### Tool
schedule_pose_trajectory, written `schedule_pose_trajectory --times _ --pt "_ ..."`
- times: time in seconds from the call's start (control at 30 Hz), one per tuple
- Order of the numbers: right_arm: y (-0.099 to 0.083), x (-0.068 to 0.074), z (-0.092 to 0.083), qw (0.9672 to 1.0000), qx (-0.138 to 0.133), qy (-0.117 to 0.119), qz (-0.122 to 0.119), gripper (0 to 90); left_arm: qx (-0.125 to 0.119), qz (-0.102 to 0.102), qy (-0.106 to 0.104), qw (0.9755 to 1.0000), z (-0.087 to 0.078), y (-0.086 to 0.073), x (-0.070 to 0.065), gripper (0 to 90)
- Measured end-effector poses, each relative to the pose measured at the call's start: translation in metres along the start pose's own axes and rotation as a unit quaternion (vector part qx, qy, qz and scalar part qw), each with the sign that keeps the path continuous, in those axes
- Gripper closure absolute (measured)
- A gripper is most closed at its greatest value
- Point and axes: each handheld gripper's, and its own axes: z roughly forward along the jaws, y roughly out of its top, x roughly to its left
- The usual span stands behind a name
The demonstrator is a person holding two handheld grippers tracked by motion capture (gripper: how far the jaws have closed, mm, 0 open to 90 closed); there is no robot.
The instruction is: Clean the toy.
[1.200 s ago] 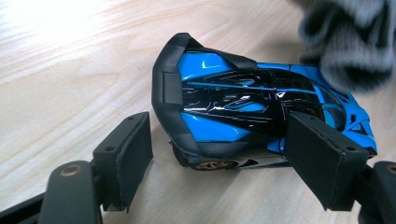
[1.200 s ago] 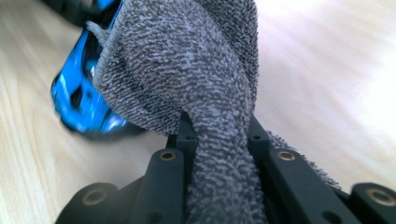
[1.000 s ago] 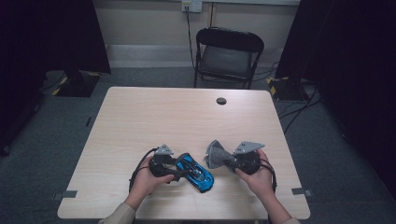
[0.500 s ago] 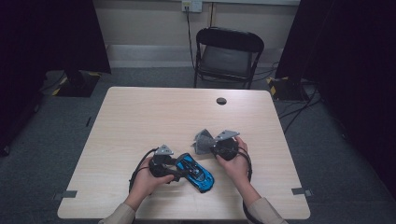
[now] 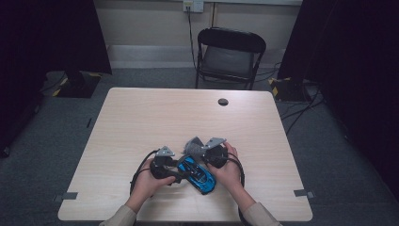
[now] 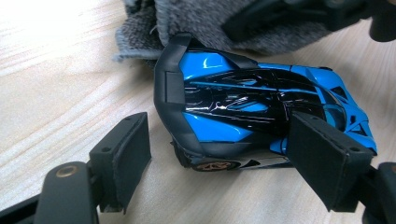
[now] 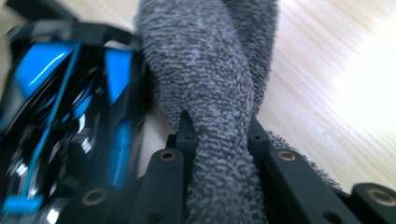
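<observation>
We see the blue toy car (image 5: pixel 197 173) lying on the wooden table (image 5: pixel 141 122) between our two tongs, near the table's front edge. Our left gripper (image 6: pixel 219 154) stands spread: one pad sits against the car's side near its front, the other is off the tail with bare wood between, so nothing is pinched. The car lies crosswise in front of these jaws, roof up, its black rear wing toward the grey cloth (image 6: pixel 210 21).

Our right gripper (image 7: pixel 219 135) is pressed together on that cloth (image 7: pixel 210 70), a twisted fold bunched tight between its jaws. The cloth touches the car's tail (image 7: pixel 60 102), and the car sits just beside this gripper's jaws.

Farther off past both tongs, a small dark round disc (image 5: pixel 223 101) lies on the table, and beyond the far edge stands a black folding chair (image 5: pixel 230 54).
</observation>
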Motion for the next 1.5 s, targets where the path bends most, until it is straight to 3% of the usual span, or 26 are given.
schedule_pose_trajectory --times 0.2,0.33,1.27,1.5 --pt "-0.007 0.002 -0.008 0.9988 -0.002 0.035 -0.033 75.1 0.002 -0.001 0.000 1.0000 0.000 0.000 0.000 20.9" --pt "-0.011 0.001 -0.013 0.9981 -0.003 0.048 -0.040 75.1 0.002 -0.001 -0.001 1.0000 0.000 0.000 0.000 20.7" --pt "-0.046 -0.005 -0.049 0.9932 -0.020 0.114 -0.008 75.2 0.002 0.000 0.001 1.0000 0.000 0.001 0.000 20.2" --pt "-0.057 -0.006 -0.059 0.9926 -0.026 0.119 -0.003 75.2 0.005 0.004 0.000 1.0000 0.000 0.001 0.000 20.2"
